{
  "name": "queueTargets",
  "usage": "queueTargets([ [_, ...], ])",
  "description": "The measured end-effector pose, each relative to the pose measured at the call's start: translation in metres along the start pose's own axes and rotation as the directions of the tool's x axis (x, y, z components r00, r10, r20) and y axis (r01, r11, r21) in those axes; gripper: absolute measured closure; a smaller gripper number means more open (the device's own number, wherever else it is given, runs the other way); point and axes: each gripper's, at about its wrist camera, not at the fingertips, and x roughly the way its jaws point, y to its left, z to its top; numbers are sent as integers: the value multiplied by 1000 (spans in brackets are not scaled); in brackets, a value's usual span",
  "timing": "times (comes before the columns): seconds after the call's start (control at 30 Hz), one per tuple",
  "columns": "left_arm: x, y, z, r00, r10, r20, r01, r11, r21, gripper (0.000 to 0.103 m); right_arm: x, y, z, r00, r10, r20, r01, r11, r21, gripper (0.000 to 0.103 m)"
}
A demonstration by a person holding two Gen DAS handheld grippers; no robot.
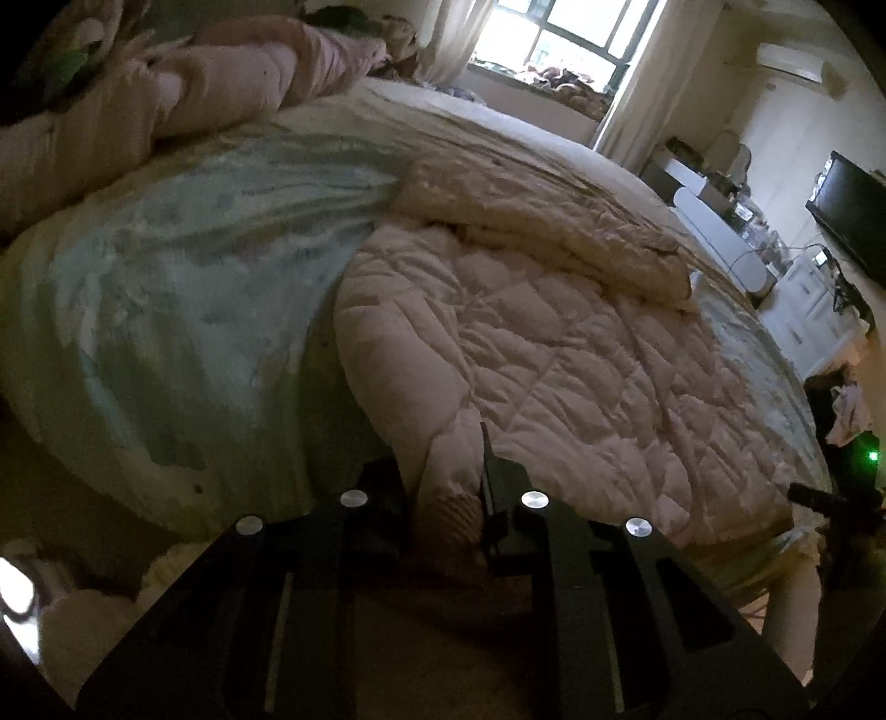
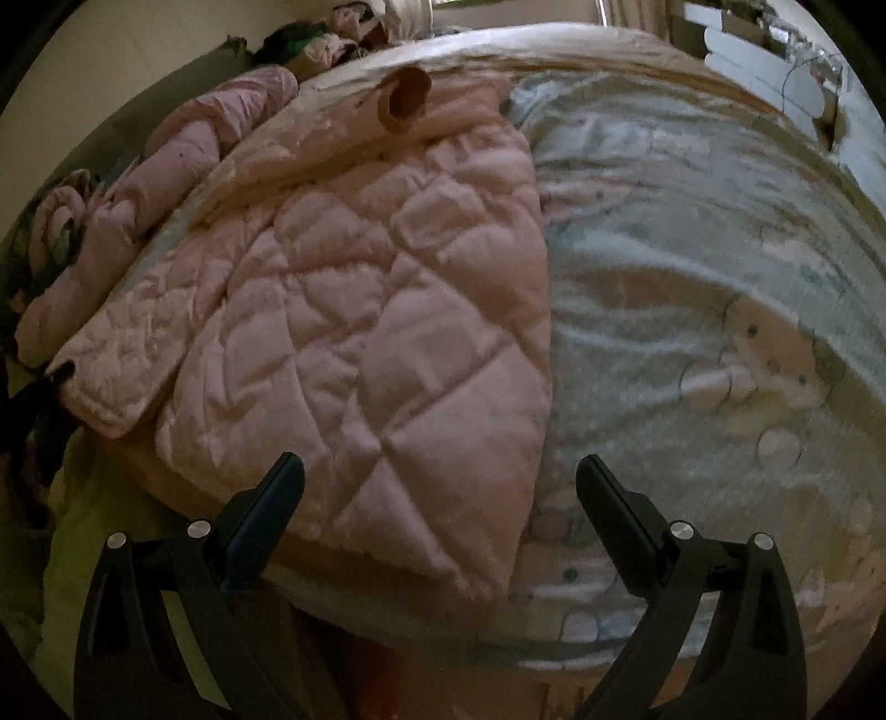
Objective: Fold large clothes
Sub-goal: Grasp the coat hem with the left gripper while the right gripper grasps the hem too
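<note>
A pale pink quilted coat [image 1: 531,343] lies spread on the bed, one sleeve folded across its far part. My left gripper [image 1: 448,498] is shut on the coat's near edge, with pink fabric bunched between the fingers. In the right wrist view the same coat [image 2: 354,310] covers the left half of the bed, a sleeve cuff [image 2: 407,99] curling up at the far end. My right gripper [image 2: 440,487] is open and empty, hovering above the coat's near hem and the sheet.
The bed has a light blue patterned sheet [image 1: 183,266]. Rolled pink bedding [image 1: 221,77] lies along the far side. A window [image 1: 559,33] with curtains is behind. A TV [image 1: 853,210] and cluttered white furniture [image 1: 797,288] stand at the right.
</note>
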Motion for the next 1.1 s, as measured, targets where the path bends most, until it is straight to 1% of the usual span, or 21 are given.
queueTargets([
  [0.17,-2,-3,0,1000,1,12,-1,1000,7,91,9,-5,-10,998,55,-36,-53,997,53,5],
  [0.2,-2,-3,0,1000,3,13,-4,1000,9,91,11,-5,-12,997,73,-38,-70,995,64,9],
  [0.23,-2,-4,0,1000,5,14,-5,1000,9,91,13,-4,-13,995,88,-49,-85,994,68,21],
  [0.27,-3,-3,0,1000,6,15,-6,1000,9,91,15,-3,-14,994,95,-59,-91,993,69,25],
  [0.3,-3,-3,0,1000,7,16,-7,1000,10,91,18,-3,-15,994,86,-70,-81,994,70,28],
  [0.4,-3,-3,0,1000,15,16,-15,1000,14,91,26,-6,-18,990,95,-102,-87,993,80,31],
  [0.47,-3,-4,0,1000,16,17,-17,1000,12,91,23,-1,-18,992,84,-98,-80,996,47,40],
  [0.5,-3,-4,0,1000,18,19,-18,1000,13,91,21,1,-18,992,85,-91,-83,996,34,50],
  [0.53,-3,-4,0,1000,20,21,-20,1000,16,91,18,3,-17,993,88,-80,-87,996,16,62],
  [0.57,-2,-4,0,1000,22,22,-22,1000,17,91,11,7,-15,994,95,-58,-96,995,-5,67],
  [0.6,-3,-4,0,999,23,23,-23,1000,18,91,5,9,-13,993,107,-38,-108,994,-16,76],
  [0.63,-3,-4,1,999,25,27,-25,1000,18,91,-1,11,-10,993,120,-15,-120,992,-27,81],
  [0.77,-4,-5,8,999,29,46,-29,1000,7,91,-34,22,8,981,158,115,-149,985,-86,85],
  [0.87,-12,-13,21,996,30,86,-31,999,13,91,-52,31,26,963,174,204,-152,981,-119,86],
  [0.9,-14,-16,26,995,29,99,-31,999,19,91,-59,35,34,954,183,238,-156,979,-130,87],
  [1.0,-18,-24,40,991,41,127,-47,998,37,91,-66,41,50,936,192,296,-156,978,-140,88],
  [1.1,-19,-30,49,989,47,141,-54,997,47,91,-71,45,61,921,203,333,-164,976,-142,88],
])
